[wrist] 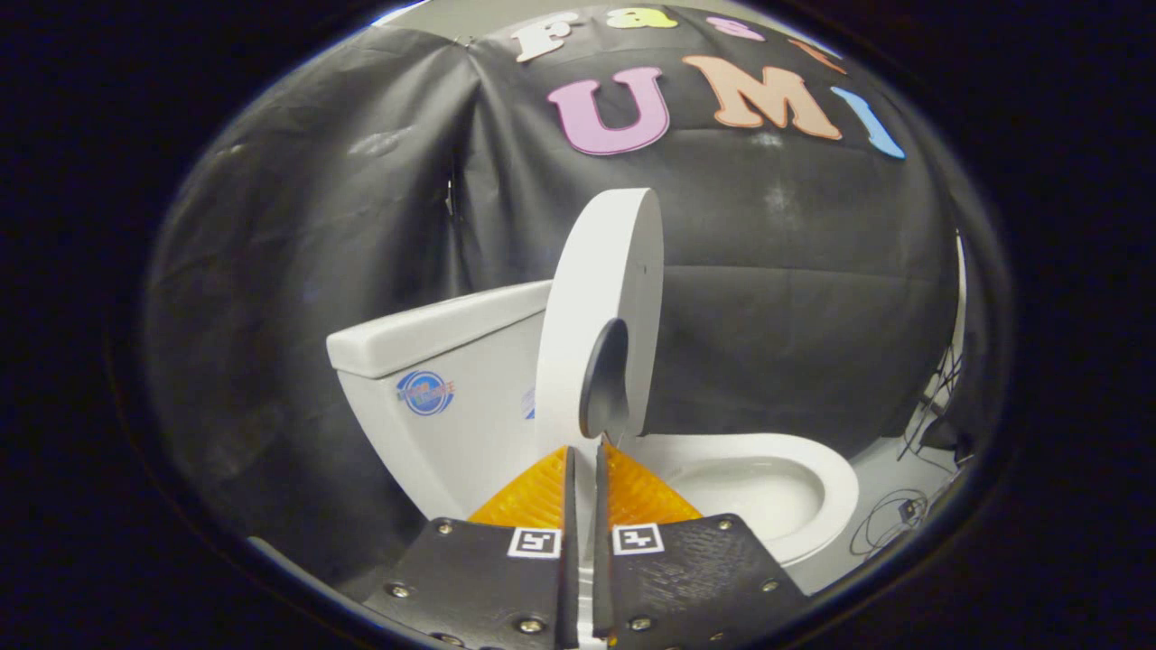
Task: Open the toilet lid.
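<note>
Toilet lid (601, 298) stood up on its edge above the white bowl (795, 487), next to the tank (452, 361). The tongs (585, 456) were almost closed, their 2 orange fingers (542, 492) pinching the lid's bottom edge.

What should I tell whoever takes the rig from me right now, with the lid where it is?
Tool: fingers close together with a thin gap, tips right at the lower edge of the lid. Whether they pinch that edge cannot be told from here.
Lid: raised, standing nearly upright on edge, just ahead of the tips, in front of the tank.
Bowl: open and uncovered, beyond the fingers to the side away from the tank.
Done: lid is lifted off the bowl.
Left: probably ease the lid back until it rests against the tank, then let go and pull the tool away.
</note>
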